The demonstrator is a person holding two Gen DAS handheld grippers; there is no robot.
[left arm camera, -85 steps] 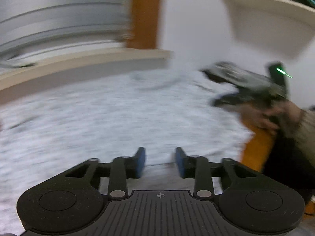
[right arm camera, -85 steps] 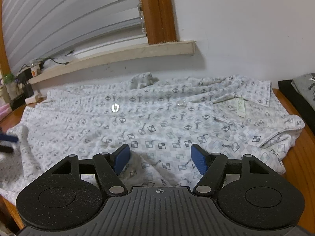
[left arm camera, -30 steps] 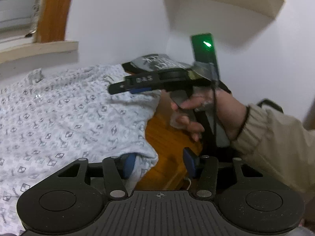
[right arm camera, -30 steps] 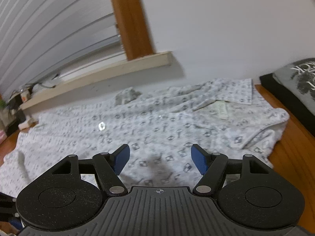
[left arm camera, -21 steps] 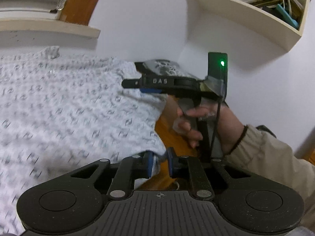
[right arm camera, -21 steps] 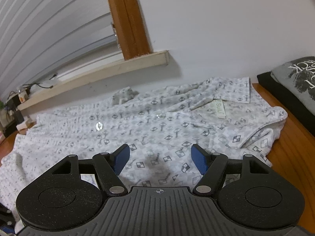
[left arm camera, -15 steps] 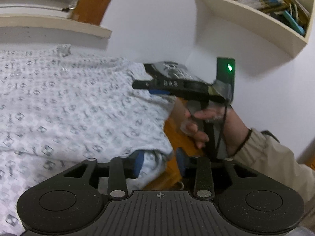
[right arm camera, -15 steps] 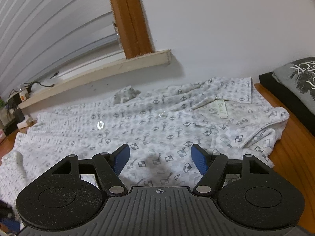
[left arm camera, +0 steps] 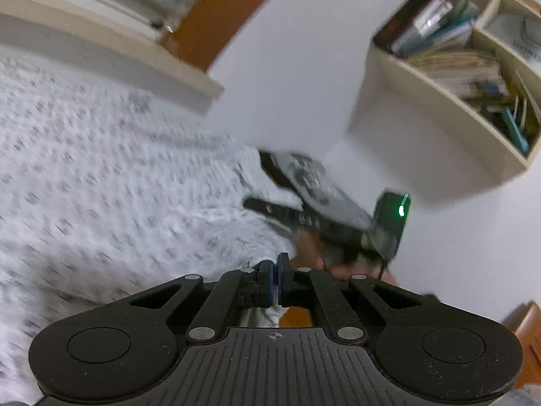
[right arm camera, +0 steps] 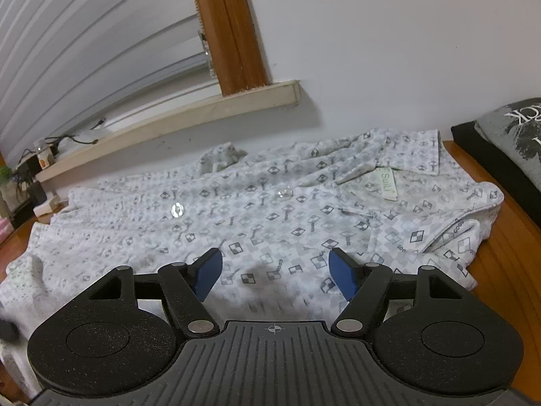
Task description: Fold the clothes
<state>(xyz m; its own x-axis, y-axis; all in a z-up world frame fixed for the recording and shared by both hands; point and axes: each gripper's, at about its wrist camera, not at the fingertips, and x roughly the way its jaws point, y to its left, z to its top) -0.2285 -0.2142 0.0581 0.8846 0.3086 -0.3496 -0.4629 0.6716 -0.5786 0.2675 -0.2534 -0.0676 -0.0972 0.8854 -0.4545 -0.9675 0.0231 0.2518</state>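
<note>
patterned shirt (right arm camera: 270,209) lying spread over the wooden desk (right arm camera: 500,253), collar toward the wall | folded grey tee (right arm camera: 514,132) sitting at the desk's far right | right tongs (right arm camera: 275,272) hovering agape above the shirt | left tongs (left arm camera: 274,275) having just closed, pinching the shirt's edge

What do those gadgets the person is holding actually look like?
Each hand-held gripper is matt black plastic: a ribbed centre plate, two round side lobes, linkage bars with silver pins, and two fingers with blue pads. That holds for the left hand-held gripper and the right hand-held gripper. The right one carries a small green light.
</note>
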